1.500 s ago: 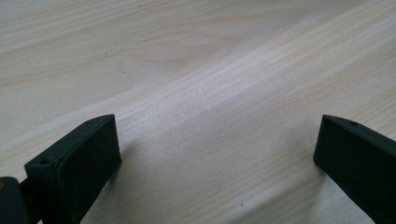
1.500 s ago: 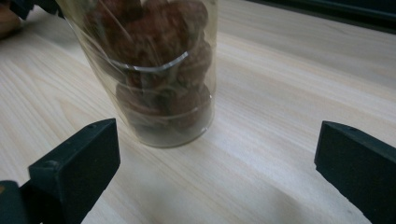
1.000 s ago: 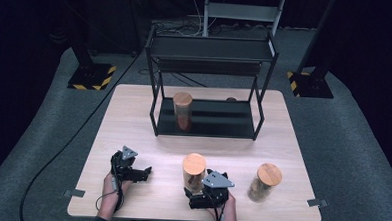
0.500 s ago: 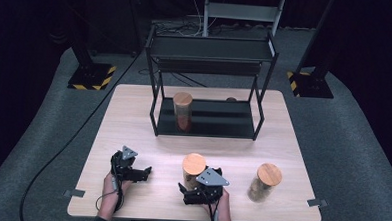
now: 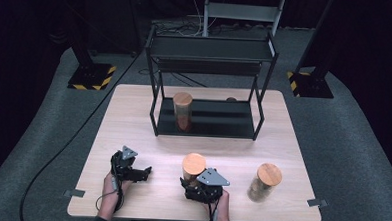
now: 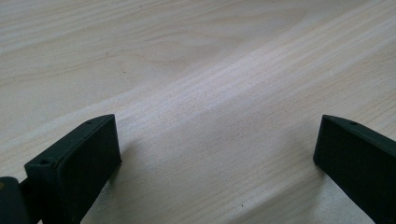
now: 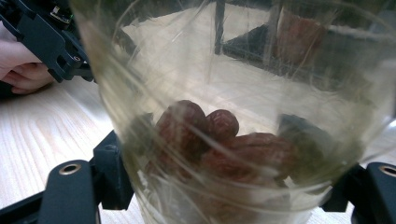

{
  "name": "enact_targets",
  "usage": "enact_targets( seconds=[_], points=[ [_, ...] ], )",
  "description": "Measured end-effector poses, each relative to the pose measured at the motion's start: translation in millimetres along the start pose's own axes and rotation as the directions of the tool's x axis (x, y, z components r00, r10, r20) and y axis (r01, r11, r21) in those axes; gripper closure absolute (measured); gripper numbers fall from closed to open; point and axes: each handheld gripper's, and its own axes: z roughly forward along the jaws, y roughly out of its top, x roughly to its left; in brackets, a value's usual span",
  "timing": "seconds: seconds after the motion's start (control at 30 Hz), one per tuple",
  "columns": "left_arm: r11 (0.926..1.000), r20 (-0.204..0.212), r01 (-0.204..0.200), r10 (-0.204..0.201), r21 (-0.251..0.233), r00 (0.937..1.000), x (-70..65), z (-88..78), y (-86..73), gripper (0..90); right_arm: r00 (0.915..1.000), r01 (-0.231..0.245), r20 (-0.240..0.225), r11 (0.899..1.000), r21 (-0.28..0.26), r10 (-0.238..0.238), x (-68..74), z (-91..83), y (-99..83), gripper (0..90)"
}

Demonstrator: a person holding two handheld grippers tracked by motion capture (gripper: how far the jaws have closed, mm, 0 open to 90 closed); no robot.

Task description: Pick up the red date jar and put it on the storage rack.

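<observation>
High view: right gripper (image 5: 195,182) just closed, clamped on cork-lidded jar (image 5: 194,167); left gripper (image 5: 140,172) idle, jaws apart. Left gripper view: bare table (image 6: 196,70) between spread jaws. Right gripper view: jar wall (image 7: 243,116) between both jaws, red dates (image 7: 219,144) inside. Grasp step apparently done; next likely a steady, upright lift.

Middle jar (image 5: 193,169) had its lower body hidden behind the right hand-held gripper (image 5: 196,186), its lid cut off in the right gripper view, and a small brown object (image 5: 231,99) behind the shelf rack (image 5: 211,50) was too small to identify.
</observation>
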Motion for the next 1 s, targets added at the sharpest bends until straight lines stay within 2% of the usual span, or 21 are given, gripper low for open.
enact_targets(
  seconds=[0.43, 1.0],
  points=[
    [1.0, 0.0, 0.001, -0.001, -0.001, 1.0, -0.1, 0.0, 0.0, 0.0, 0.9993, -0.019, 0.031, 1.0, -0.009, 0.019, -2.0, -3.9, 1.2, 24.5],
    [1.0, -0.002, 0.0, 0.0, 0.0, 1.0, -0.1, -0.1, 0.0, 0.0, 0.9961, -0.017, 0.086, 0.999, -0.032, 0.019, -11.5, -15.3, 12.1, 24.5]
  ],
)
